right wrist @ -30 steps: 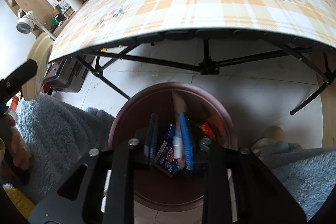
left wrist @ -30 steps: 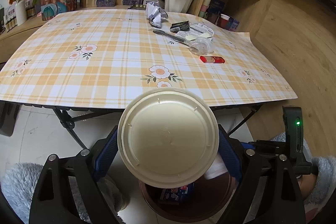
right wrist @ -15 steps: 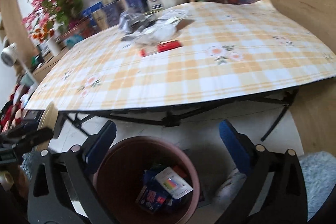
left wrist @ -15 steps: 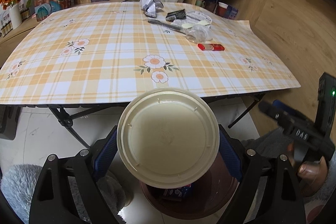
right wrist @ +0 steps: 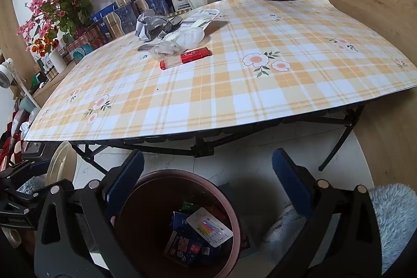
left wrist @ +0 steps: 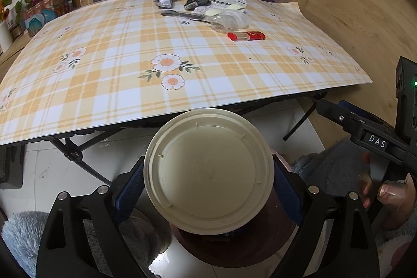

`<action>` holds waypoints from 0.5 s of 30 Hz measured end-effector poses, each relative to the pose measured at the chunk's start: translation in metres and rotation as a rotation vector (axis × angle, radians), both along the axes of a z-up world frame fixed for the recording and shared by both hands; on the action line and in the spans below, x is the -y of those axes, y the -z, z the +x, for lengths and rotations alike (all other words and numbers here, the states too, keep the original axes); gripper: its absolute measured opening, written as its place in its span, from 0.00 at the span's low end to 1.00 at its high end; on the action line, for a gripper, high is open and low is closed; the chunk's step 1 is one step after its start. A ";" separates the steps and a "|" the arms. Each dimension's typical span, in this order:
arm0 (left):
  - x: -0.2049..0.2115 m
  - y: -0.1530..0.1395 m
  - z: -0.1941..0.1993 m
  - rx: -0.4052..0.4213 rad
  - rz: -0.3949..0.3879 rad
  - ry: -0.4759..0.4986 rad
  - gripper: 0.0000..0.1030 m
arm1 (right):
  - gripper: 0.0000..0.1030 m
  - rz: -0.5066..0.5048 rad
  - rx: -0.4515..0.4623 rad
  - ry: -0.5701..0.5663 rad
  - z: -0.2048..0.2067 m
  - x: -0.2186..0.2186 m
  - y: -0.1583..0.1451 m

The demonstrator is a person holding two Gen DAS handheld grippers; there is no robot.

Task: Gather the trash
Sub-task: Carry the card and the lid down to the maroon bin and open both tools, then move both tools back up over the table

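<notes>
The left gripper (left wrist: pixel 208 189) clamps a round, cream plastic lid (left wrist: pixel 208 171) flat-on between its blue-padded fingers (left wrist: pixel 129 189) — it hides most of the brown bin (left wrist: pixel 234 249) beneath. The right gripper (right wrist: pixel 207 180) stands wide and empty above that bin (right wrist: pixel 156 199), where glossy wrappers (right wrist: pixel 198 233) lie. Crumpled foil, clear plastic and a red tube (right wrist: pixel 186 57) sit on the plaid tabletop (right wrist: pixel 234 95), partly overlapping — details unclear.

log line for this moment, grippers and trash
left gripper: shut on lid above bin | right gripper: open, empty | table: trash left
</notes>
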State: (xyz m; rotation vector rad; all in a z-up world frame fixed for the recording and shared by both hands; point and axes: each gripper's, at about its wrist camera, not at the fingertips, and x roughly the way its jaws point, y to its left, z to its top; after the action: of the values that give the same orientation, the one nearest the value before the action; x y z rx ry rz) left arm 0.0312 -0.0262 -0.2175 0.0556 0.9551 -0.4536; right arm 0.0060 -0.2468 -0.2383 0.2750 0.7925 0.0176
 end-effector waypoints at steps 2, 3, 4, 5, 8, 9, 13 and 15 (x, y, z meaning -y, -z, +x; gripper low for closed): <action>0.000 0.000 0.000 0.001 0.007 -0.005 0.90 | 0.94 -0.002 -0.003 0.001 0.000 -0.001 0.000; 0.000 0.000 0.001 0.003 0.006 -0.009 0.91 | 0.94 -0.002 -0.004 0.001 0.000 0.000 0.000; 0.000 0.000 0.001 0.005 0.006 -0.013 0.91 | 0.94 -0.002 -0.005 0.002 -0.001 -0.001 0.000; -0.001 -0.001 0.000 0.006 0.005 -0.019 0.91 | 0.94 -0.002 -0.005 0.003 -0.001 0.000 0.001; -0.006 -0.003 0.002 0.012 -0.005 -0.046 0.92 | 0.94 0.001 -0.008 0.008 -0.001 0.000 0.001; -0.010 -0.004 0.002 0.015 -0.013 -0.062 0.92 | 0.94 0.003 -0.009 0.009 -0.001 0.001 0.001; -0.021 -0.008 0.004 0.025 -0.044 -0.115 0.92 | 0.94 0.003 -0.010 0.010 -0.001 0.001 0.002; -0.027 -0.013 0.002 0.053 -0.060 -0.146 0.92 | 0.94 0.003 -0.011 0.009 -0.001 0.001 0.002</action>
State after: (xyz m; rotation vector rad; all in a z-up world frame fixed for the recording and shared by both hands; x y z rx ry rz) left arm 0.0337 0.0004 -0.2044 -0.0557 0.8865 -0.3444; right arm 0.0053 -0.2476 -0.2405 0.2818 0.8021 0.0091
